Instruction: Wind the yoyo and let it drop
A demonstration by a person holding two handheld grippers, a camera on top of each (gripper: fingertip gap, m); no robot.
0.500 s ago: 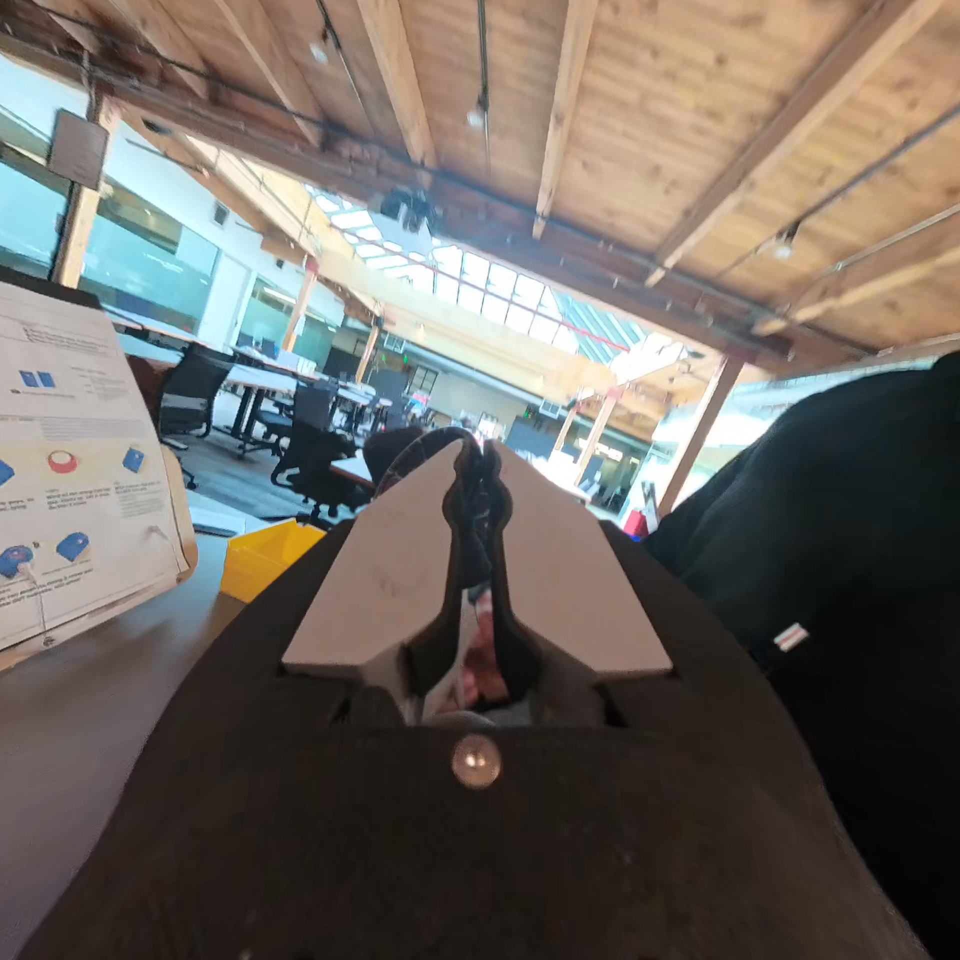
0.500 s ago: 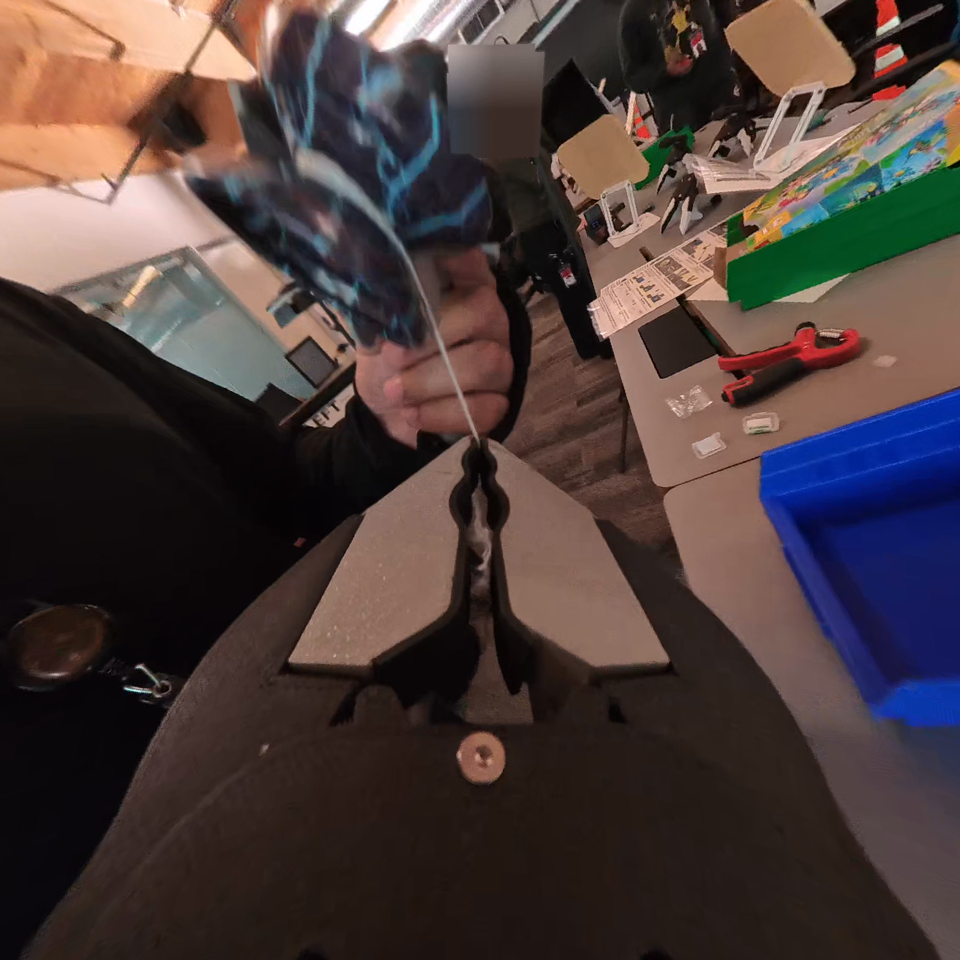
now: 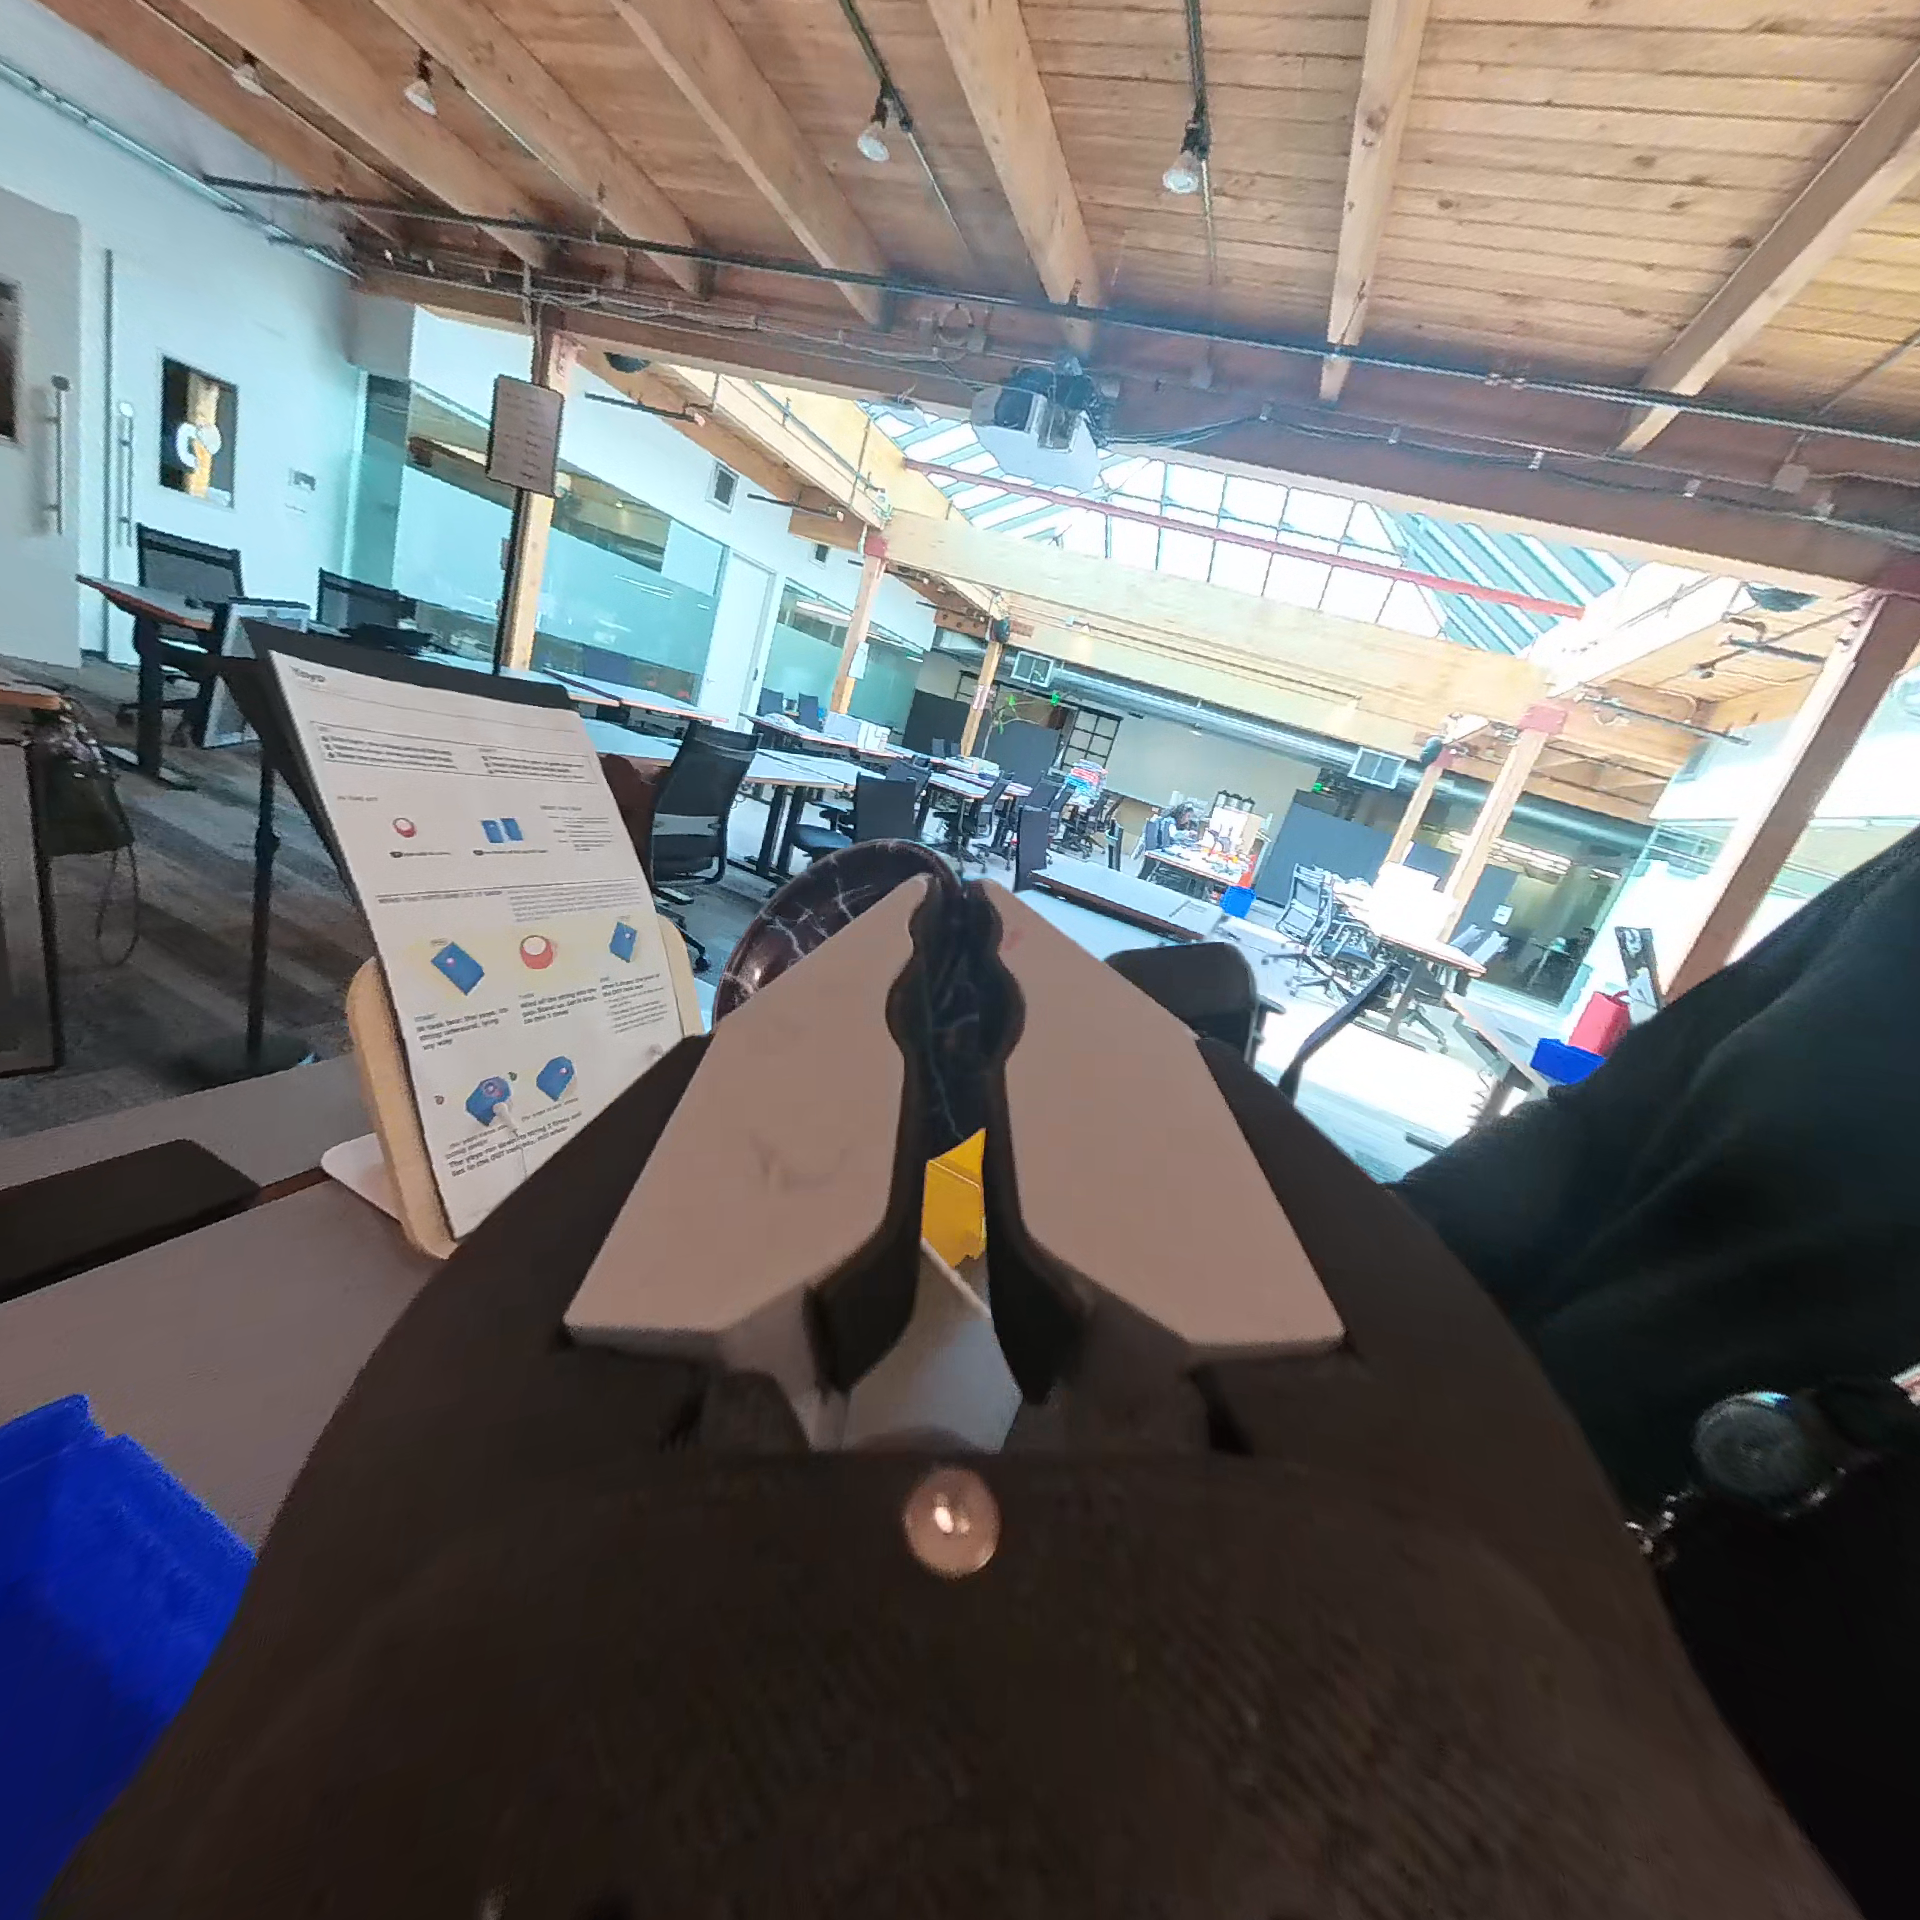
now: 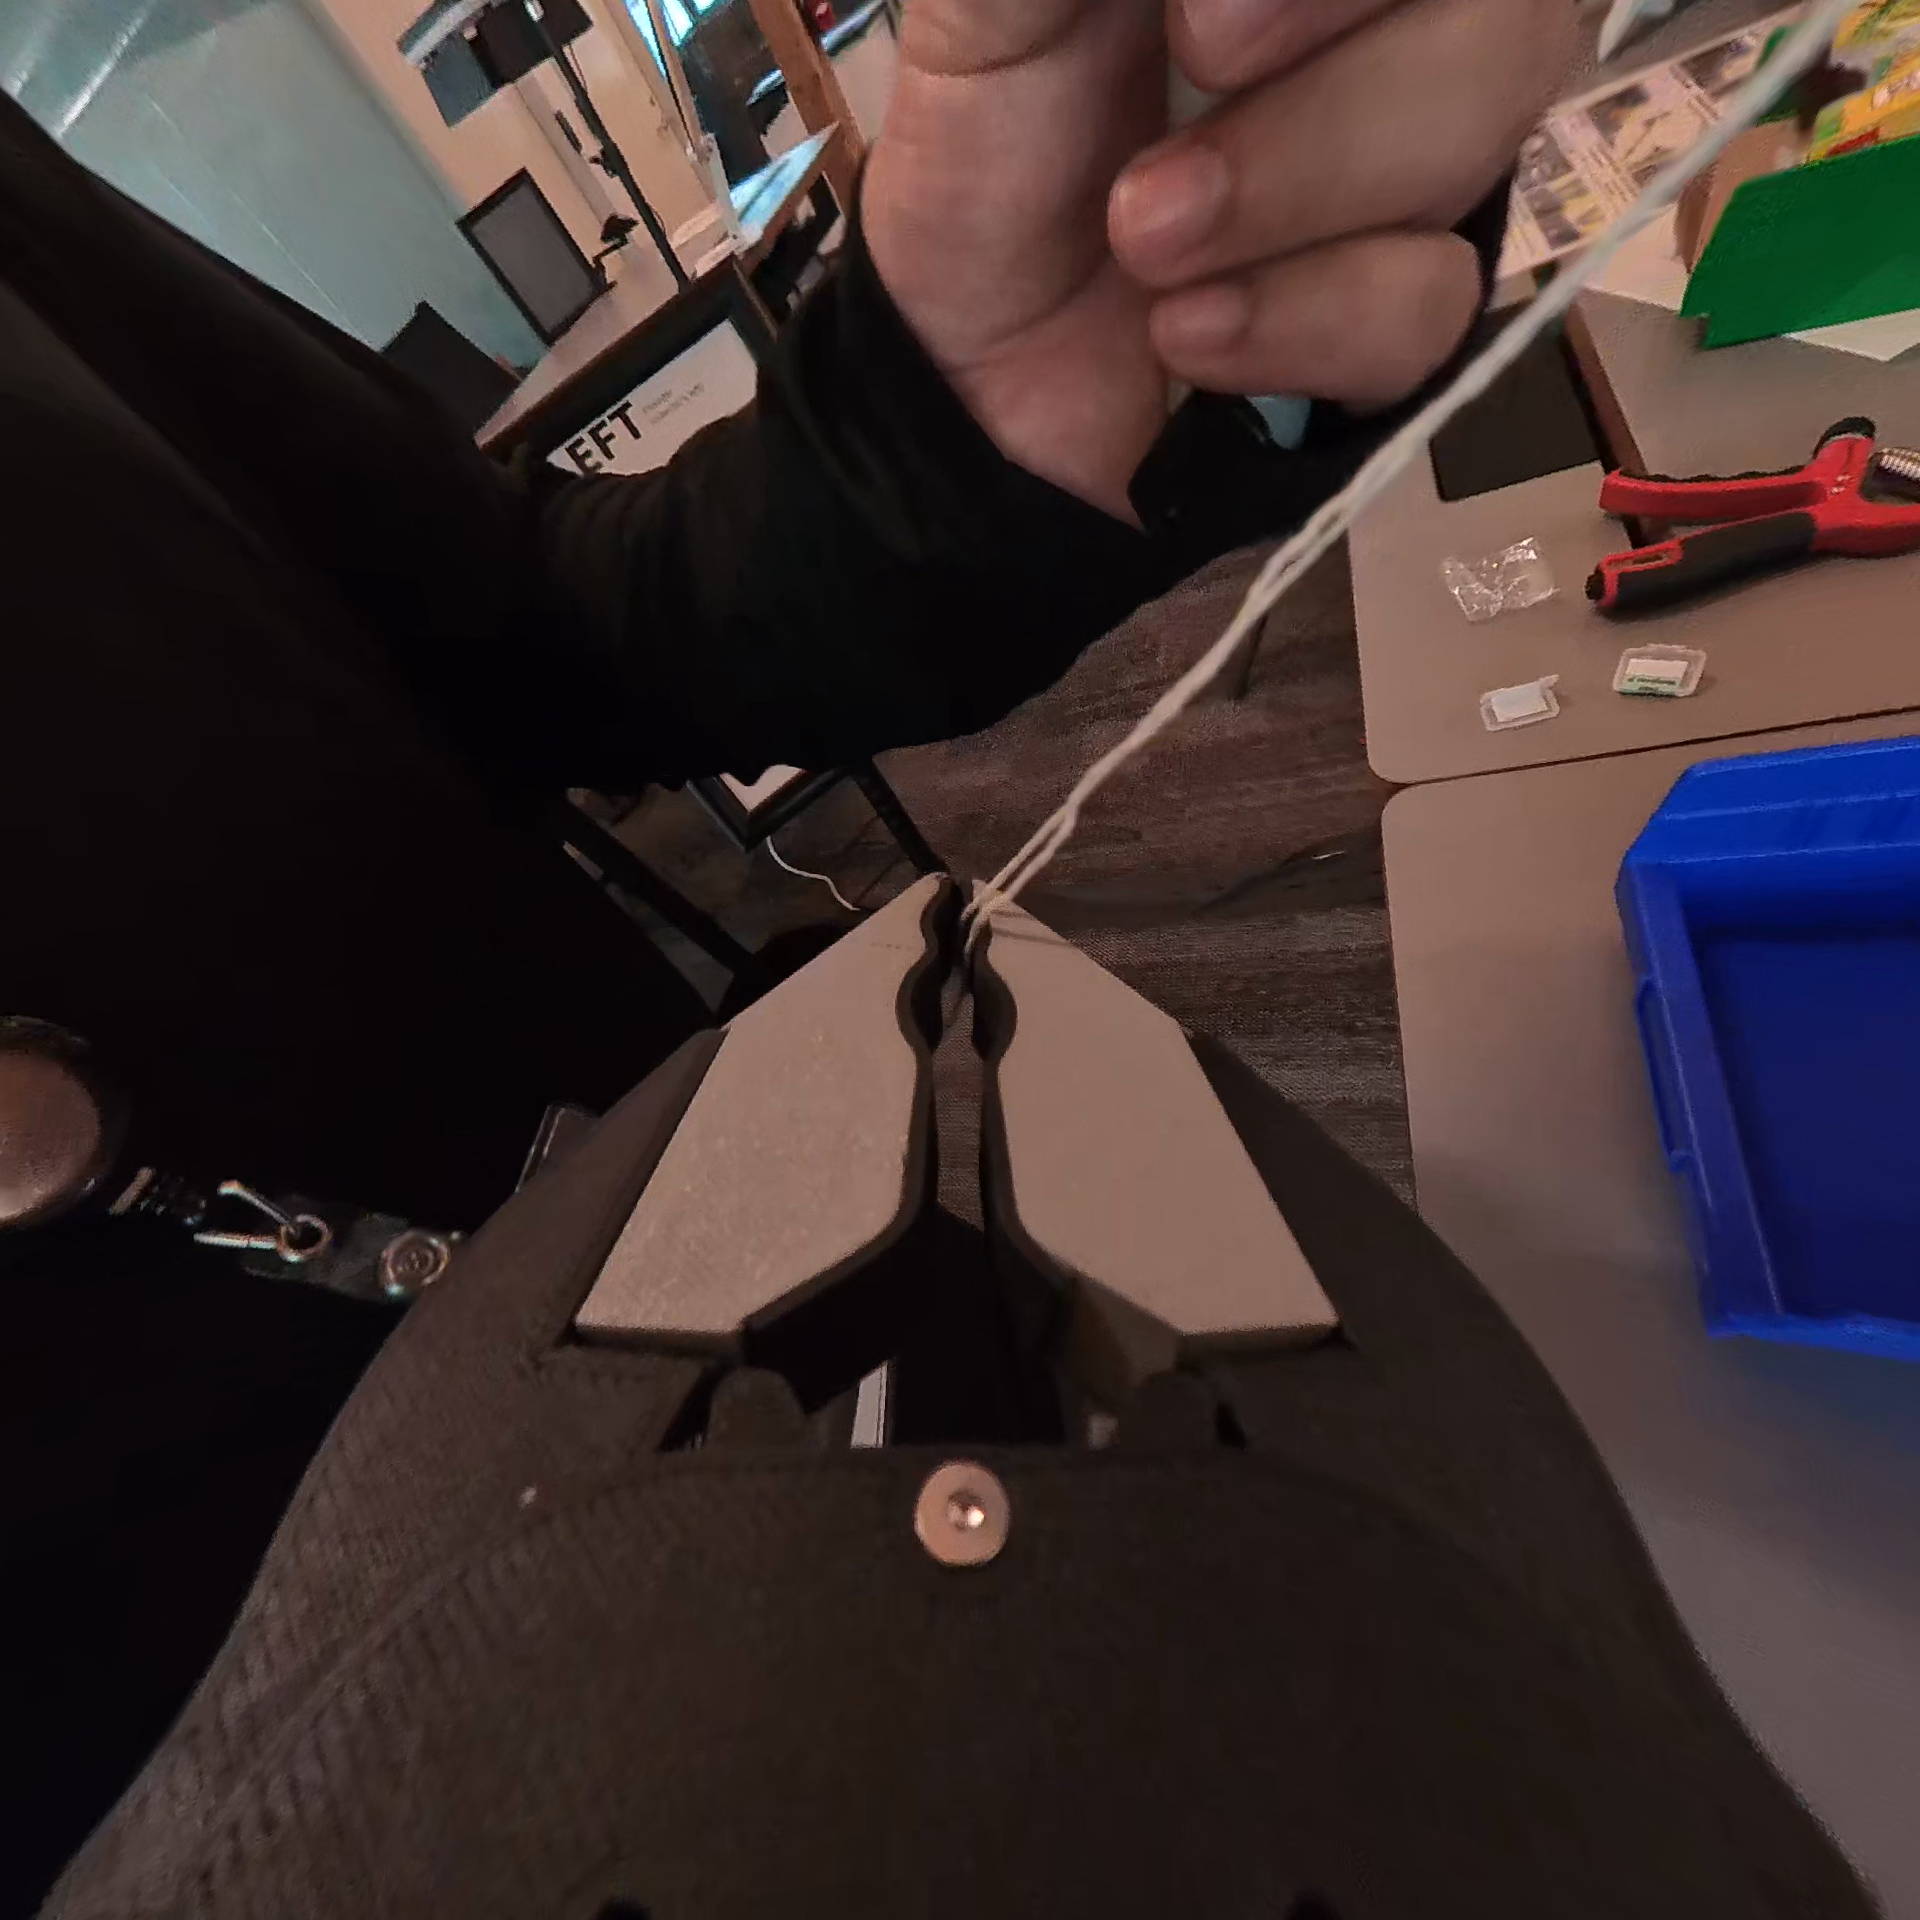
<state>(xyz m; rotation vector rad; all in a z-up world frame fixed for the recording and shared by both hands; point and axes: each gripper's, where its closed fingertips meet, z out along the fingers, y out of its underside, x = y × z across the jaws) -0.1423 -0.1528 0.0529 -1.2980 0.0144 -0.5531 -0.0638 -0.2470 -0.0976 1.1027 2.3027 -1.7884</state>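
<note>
Between the left jaws sits the yoyo [image 3: 831, 925], string [image 4: 1195, 686] pinched by right jaws

The yoyo [image 3: 821, 914] is showing only a dark marbled edge behind the left gripper [image 3: 951, 904] jaws. The string [image 4: 1351, 509] is running off the top-right edge. The blue bin [image 4: 1787, 1039] is being cropped at right.
</note>
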